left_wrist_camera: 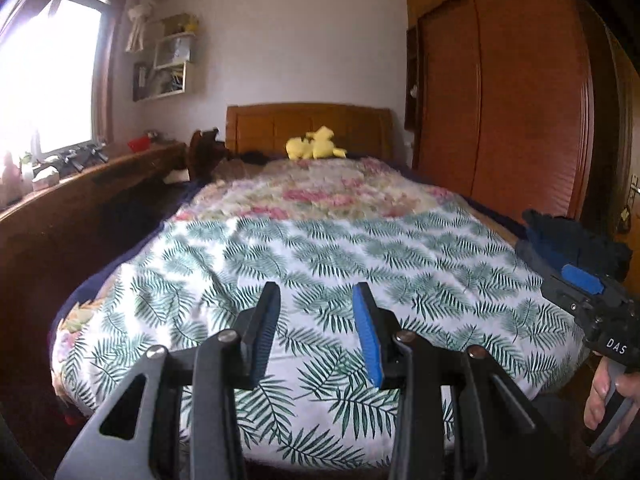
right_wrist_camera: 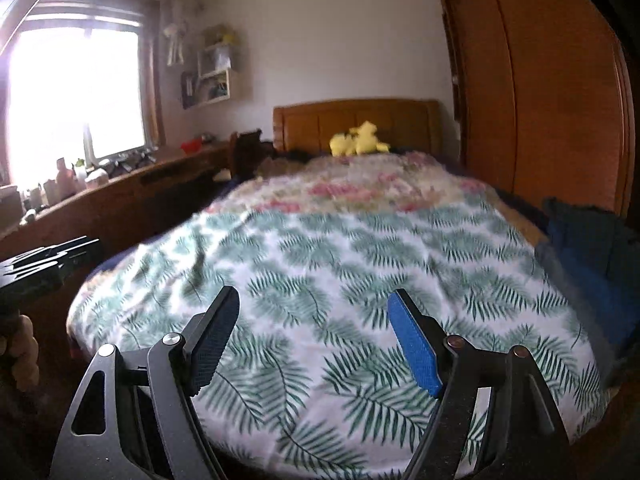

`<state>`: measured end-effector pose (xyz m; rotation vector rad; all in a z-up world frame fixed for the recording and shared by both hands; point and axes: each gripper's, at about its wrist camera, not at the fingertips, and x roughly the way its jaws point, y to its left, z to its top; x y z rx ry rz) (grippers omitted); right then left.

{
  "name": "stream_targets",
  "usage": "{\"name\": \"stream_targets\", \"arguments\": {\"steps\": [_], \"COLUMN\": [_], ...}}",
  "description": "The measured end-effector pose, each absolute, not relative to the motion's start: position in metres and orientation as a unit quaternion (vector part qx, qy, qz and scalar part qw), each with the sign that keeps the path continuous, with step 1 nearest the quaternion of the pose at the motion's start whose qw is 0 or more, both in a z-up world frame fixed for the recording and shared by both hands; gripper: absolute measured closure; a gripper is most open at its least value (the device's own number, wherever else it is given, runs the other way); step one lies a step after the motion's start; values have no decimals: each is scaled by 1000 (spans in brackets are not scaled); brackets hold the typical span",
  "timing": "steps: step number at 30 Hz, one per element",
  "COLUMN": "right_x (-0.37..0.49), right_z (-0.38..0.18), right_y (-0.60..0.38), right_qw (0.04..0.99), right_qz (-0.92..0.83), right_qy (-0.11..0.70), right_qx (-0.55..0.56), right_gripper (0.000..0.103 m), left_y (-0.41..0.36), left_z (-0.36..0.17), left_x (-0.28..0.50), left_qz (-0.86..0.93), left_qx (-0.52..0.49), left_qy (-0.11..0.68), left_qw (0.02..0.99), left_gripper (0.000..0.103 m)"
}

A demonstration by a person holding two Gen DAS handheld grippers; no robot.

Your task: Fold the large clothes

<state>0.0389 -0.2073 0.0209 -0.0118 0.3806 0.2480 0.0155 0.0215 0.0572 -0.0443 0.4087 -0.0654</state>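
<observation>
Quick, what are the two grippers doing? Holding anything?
Left gripper: open, holding nothing.
Right gripper: open wider, holding nothing.

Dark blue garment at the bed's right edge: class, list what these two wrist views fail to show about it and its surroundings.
- Dark blue garment: right wrist view blurs it and the frame edge crops it; its type and folds are unreadable.
- Same garment, left wrist view: the right tool covers part of it.
- Shelf items: too small to identify.
- Window: overexposed, nothing outside visible.
- Bed's foot: hidden behind the left tool.
</observation>
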Motion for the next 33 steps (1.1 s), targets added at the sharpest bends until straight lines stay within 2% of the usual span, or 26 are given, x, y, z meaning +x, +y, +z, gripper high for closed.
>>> {"name": "stream_targets", "arguments": {"steps": [9, 33], "right_x": [21, 21], "right_z": [40, 37], "right_y": [-202, -202], "right_qw": [980, 980], "right_qz": [123, 123], "right_qy": [154, 156], "right_qx": [-8, -5], "right_gripper": [24, 24], "left_y": [32, 26], "left_z": [73, 63], "left_x": [-8, -8], "left_qz": [-22, -21], "left_qx": [-27, -17], "left_qy": [169, 178], "left_qw": [985, 984], "left_gripper": [67, 67]}}
